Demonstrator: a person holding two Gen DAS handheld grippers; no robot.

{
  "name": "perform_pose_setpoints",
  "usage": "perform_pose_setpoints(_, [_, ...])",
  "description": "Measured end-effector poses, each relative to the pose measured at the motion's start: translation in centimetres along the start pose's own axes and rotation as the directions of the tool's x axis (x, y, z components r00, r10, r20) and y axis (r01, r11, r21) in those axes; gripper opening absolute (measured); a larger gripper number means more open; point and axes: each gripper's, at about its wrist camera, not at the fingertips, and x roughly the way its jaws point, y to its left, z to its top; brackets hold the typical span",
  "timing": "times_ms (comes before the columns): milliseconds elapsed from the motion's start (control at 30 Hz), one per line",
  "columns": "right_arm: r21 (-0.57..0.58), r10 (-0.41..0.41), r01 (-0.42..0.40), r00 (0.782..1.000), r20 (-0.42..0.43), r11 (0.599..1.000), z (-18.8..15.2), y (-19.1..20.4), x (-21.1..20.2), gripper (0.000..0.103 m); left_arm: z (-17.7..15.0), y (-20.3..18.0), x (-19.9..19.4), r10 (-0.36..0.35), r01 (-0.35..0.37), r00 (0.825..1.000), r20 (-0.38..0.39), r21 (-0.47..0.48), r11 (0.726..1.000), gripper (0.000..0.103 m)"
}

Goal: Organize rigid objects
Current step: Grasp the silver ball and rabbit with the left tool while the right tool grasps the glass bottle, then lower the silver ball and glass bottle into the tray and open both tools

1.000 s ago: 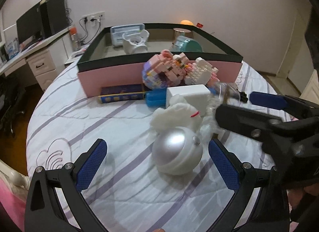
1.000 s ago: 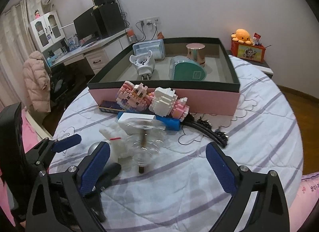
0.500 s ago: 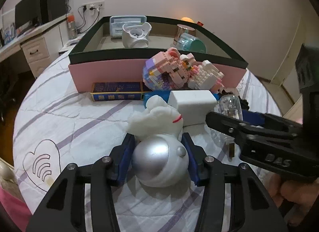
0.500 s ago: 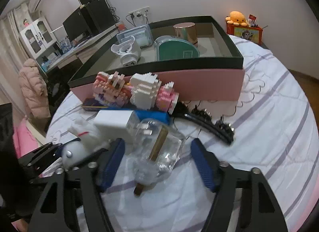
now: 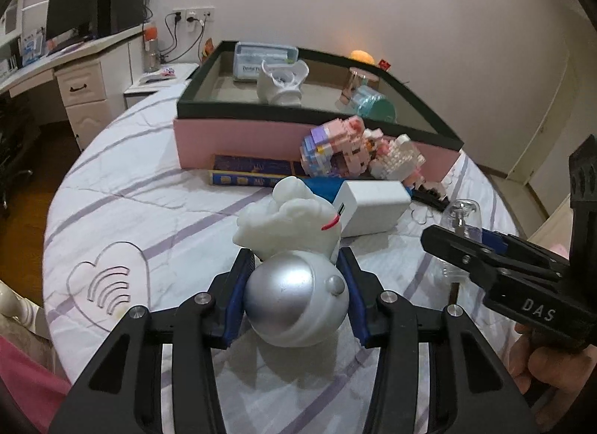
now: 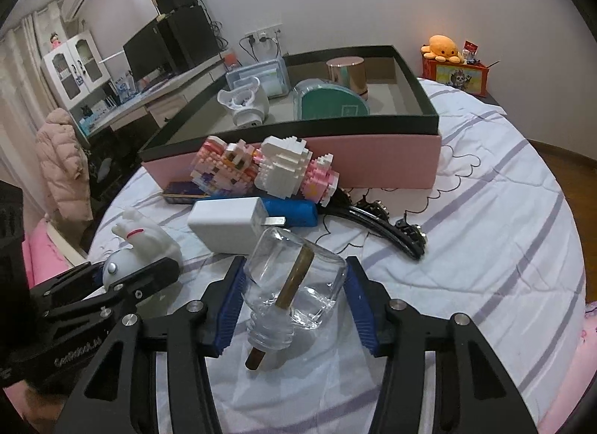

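Observation:
My left gripper (image 5: 296, 298) is shut on a white rabbit figure with a silver dome base (image 5: 294, 296), held just above the bedspread. My right gripper (image 6: 293, 298) is shut on a clear glass bottle (image 6: 294, 285) with a brown stick in its neck, lying tilted between the blue pads. The rabbit figure also shows in the right wrist view (image 6: 143, 244), and the bottle in the left wrist view (image 5: 462, 225). The pink box with a dark rim (image 6: 391, 162) stands behind, holding a white holder (image 6: 244, 104), a teal tin (image 6: 330, 106) and a copper cylinder (image 6: 345, 72).
In front of the box lie a brick-built toy (image 6: 265, 169), a white charger block (image 6: 227, 223), a blue case (image 6: 294, 212), a dark blue book (image 5: 253, 173) and a black hair clip (image 6: 384, 227). A desk with a monitor (image 5: 71, 20) stands at the left.
Both grippers closed: the left on the rabbit figure, the right on the glass bottle. Both objects have since been lifted slightly and the views have shifted closer.

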Motion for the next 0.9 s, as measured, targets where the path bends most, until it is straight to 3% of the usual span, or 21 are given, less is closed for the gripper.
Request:
perform_pose_setpoints(200, [-0.028, 0.027, -0.026, 0.998, 0.064, 0.999, 2.5, 0.4, -2.7, 0.053, 2.6, -0.3, -2.5, 0.002, -0.004, 0.998, 0.06, 0.029, 1.0, 0.046])
perform_pose_setpoints(467, [-0.077, -0.009, 0.022, 0.988, 0.155, 0.997, 10.4, 0.5, -4.6, 0.053, 10.0, 0.1, -3.9, 0.077, -0.088, 0.983, 0.17, 0.062, 0.994, 0.046])
perform_pose_setpoints(700, [-0.101, -0.067, 0.084, 0.984, 0.163, 0.991, 16.5, 0.0, -2.3, 0.053, 14.9, 1.3, -1.6, 0.112, -0.122, 0.976, 0.188, 0.045, 0.991, 0.046])
perform_pose_setpoints(900, [-0.084, -0.107, 0.119, 0.986, 0.131, 0.989, 18.3, -1.3, 1.5, 0.053, 16.6, 1.5, 1.4, 0.117, -0.128, 0.978, 0.174, 0.05, 0.991, 0.046])
